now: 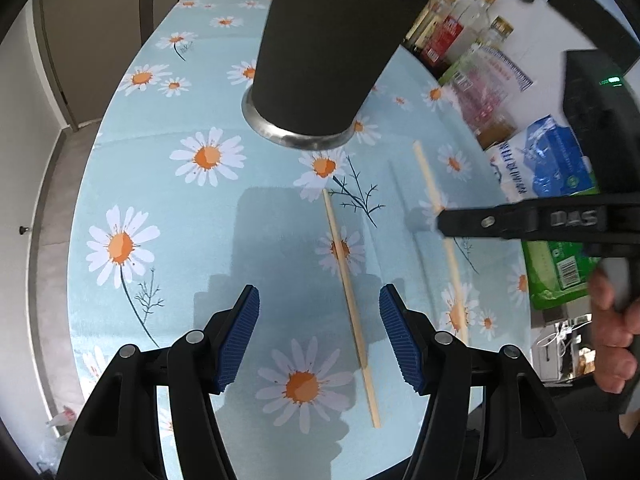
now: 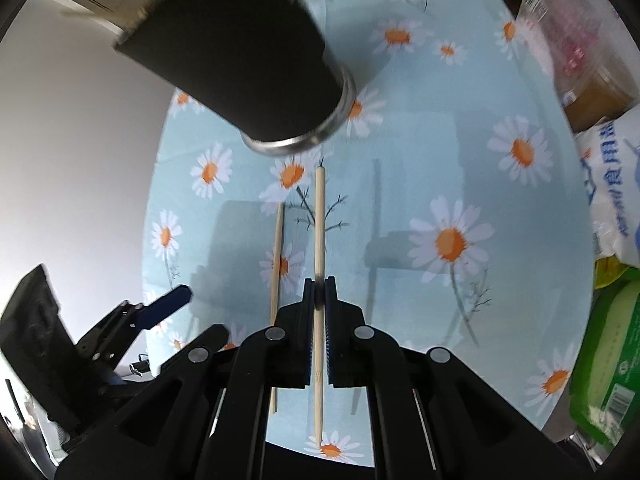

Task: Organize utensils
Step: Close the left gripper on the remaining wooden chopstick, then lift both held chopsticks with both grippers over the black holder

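Note:
A black utensil cup [image 1: 324, 52] with a steel base stands on the daisy tablecloth [image 1: 160, 184], with several chopsticks sticking out of its top. It also shows in the right wrist view [image 2: 248, 52]. One chopstick [image 1: 350, 304] lies on the cloth between my left gripper's [image 1: 319, 340] open, empty fingers. My right gripper [image 2: 320, 284] is shut on a second chopstick [image 2: 319, 220], held lengthwise, tip toward the cup's base. In the left wrist view the right gripper [image 1: 444, 220] holds that chopstick [image 1: 430, 176]. The lying chopstick [image 2: 276, 264] is just left of the held one.
Bottles [image 1: 472, 20], a jar, a blue-white salt bag [image 1: 548, 160] and a green pack [image 1: 560, 272] crowd the table's right side. A black box [image 1: 600, 120] stands behind them. The table's near edge is just below the grippers.

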The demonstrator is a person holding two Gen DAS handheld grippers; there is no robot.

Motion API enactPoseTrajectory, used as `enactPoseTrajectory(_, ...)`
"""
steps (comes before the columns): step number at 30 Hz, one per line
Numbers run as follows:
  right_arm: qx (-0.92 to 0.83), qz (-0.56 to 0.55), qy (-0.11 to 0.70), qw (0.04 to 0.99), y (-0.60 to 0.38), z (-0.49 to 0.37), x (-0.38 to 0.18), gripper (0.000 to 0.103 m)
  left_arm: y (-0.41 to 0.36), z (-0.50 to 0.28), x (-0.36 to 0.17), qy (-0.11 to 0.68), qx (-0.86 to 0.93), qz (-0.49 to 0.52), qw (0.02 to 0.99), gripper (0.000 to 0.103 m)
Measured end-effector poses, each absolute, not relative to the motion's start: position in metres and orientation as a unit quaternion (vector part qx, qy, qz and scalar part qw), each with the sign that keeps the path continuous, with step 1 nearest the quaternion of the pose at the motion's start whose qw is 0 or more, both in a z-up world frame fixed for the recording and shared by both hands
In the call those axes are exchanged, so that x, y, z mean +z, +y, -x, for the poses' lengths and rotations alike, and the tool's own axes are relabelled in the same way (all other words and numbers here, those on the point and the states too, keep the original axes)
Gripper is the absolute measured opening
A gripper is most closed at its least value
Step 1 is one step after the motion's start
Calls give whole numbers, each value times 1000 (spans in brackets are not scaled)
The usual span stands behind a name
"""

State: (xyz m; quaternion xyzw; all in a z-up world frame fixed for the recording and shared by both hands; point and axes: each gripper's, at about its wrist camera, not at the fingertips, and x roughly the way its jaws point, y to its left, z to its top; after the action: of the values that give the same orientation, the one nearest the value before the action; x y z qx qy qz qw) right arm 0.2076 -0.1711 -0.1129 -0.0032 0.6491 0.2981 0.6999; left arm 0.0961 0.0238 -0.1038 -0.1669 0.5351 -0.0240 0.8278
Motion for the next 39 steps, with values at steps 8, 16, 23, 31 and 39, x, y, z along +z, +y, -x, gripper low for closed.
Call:
enactPoseTrajectory(8,319,-23,631,707,-203,-216,-106,6,-2,-116,-111,563,-12,143,814,49)
enactPoseTrajectory(16,341,-53,636,690,-215,-216,-117,6,-16,-133,-132,595,24,117,795,27)
enactPoseTrajectory(23,356,-58,634,684,-221,-214,-114,6,-15,-135,-134,596,53,120,792,13)
enactPoseTrajectory(31,376,-70,630,676,-224,-216,-117,6,-25,-139,-136,601,53,104,791,4)
enactPoseTrajectory(39,401,-78,627,663,-218,-211,-117,6,-22,-136,-124,593,62,104,796,4)
